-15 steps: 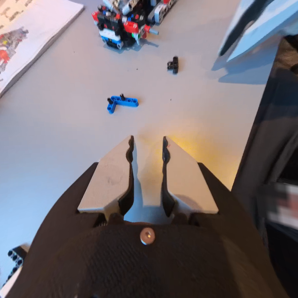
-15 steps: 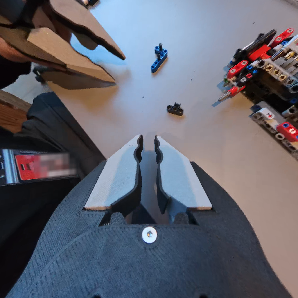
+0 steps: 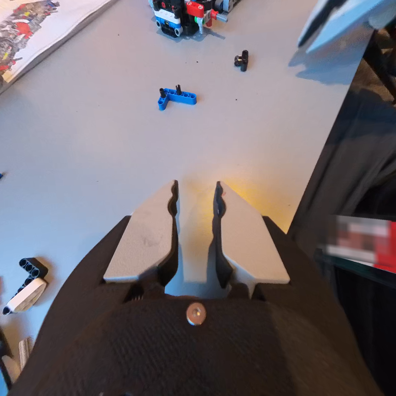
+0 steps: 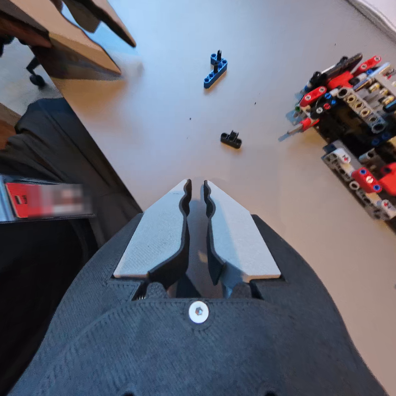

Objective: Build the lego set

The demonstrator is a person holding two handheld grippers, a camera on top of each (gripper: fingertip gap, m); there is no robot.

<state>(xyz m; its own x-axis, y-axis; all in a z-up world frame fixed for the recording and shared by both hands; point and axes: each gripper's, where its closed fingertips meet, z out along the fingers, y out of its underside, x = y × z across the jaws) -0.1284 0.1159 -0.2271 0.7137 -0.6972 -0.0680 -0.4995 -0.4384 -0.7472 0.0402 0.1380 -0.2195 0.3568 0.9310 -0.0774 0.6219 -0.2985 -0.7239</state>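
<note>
The partly built model (image 4: 351, 120) stands ahead and right of the right tool (image 4: 197, 184). Loose ahead lie a blue angled beam (image 4: 215, 71) and black connector (image 4: 231, 138), so much remains. Both tools, left tool (image 3: 196, 187) too, hang slightly parted, empty, over the pale surface (image 3: 85, 150).

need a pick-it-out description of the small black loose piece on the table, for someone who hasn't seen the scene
Start at the big partly built model on the grey table. Two loose pieces lie on the bare surface beside it: a blue L-shaped beam and the small black piece. Yours is the shorter, all-black one with a stub on top, straight ahead of the right gripper.
</note>
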